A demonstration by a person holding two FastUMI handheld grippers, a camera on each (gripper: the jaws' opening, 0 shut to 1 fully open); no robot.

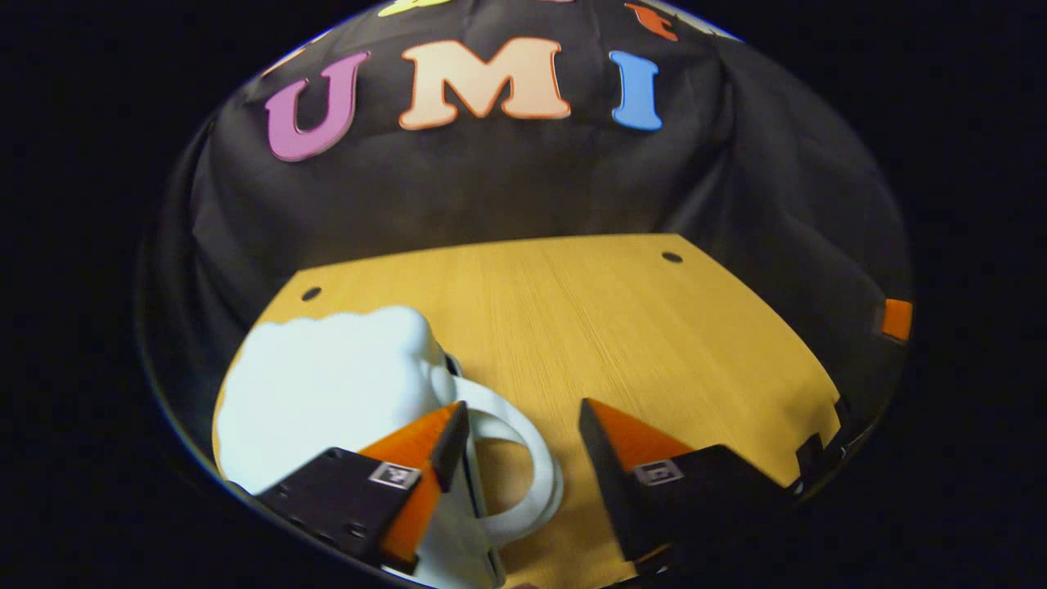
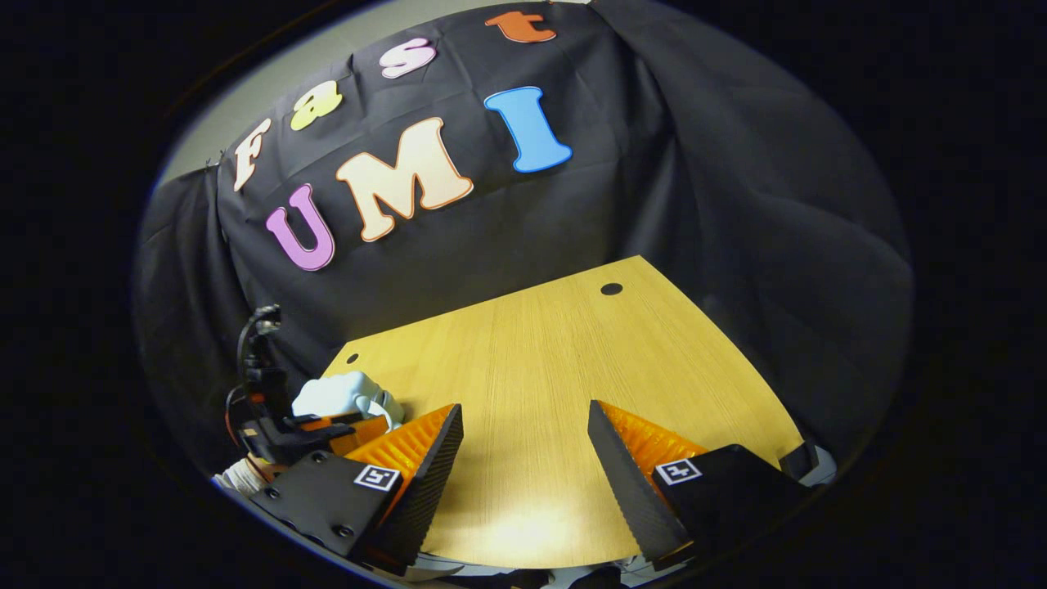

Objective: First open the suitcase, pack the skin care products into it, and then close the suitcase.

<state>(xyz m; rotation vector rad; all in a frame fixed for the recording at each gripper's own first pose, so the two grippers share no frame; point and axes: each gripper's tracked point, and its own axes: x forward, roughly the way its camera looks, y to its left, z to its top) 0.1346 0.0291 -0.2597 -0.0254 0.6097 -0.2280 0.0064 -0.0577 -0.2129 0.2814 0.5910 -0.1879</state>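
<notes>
A small white suitcase [image 1: 327, 393] lies shut on the wooden table [image 1: 613, 327], low on the left of the left gripper view. Its white loop handle [image 1: 536, 458] curves out toward the gap between my fingers. My left gripper [image 1: 523, 417] is open; its left finger rests over the case's edge and the handle sits between the jaws, nearer the left one, ungripped. In the right gripper view my right gripper [image 2: 523, 417] is open over bare table [image 2: 532, 352]. Far left there, the left gripper [image 2: 348, 425] sits at the white suitcase [image 2: 343, 393].
Black cloth walls close off the table's back and sides. Two dark round holes [image 1: 672, 257] [image 1: 311, 294] mark the far corners of the tabletop. An orange patch [image 1: 896, 319] shows at the right edge against the cloth. Open tabletop stretches right of the suitcase.
</notes>
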